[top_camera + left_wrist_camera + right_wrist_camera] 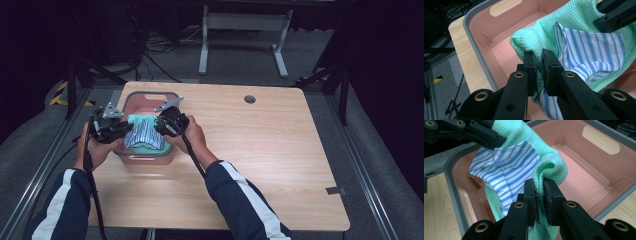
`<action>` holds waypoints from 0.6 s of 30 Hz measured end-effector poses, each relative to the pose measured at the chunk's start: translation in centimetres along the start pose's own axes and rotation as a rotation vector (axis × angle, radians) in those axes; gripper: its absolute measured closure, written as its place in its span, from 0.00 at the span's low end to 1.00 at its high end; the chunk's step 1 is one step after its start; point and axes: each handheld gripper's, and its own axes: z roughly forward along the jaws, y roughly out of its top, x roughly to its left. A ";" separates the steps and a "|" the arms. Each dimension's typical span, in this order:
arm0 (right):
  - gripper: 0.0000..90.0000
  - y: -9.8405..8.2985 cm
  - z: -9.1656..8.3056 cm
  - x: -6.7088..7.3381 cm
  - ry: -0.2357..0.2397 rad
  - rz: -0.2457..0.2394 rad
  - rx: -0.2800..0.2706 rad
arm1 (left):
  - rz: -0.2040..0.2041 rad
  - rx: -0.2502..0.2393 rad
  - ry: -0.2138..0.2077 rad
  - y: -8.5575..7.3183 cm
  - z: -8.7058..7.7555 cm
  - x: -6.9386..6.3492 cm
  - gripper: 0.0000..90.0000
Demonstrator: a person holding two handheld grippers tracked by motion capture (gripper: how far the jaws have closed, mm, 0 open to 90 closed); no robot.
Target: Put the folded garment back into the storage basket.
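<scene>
Both grippers, left and right, pinch the soft, limp green waffle towel and striped cloth by opposite edges over the pink bin.

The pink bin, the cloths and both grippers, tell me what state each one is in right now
Pink bin: upright on the table, far part of its floor bare.
Green cloth: bunched, held over the bin at two edges.
Striped cloth: lying against the green cloth, sagging between the grippers.
Left gripper: shut on the green cloth.
Right gripper: shut on the green cloth.
Table: wooden top, round hole near the far edge.
</scene>
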 end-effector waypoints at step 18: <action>0.74 -0.4 -0.3 0.0 -0.038 -0.020 0.025 | 0.015 -0.027 0.028 0.2 -0.5 -1.1 0.67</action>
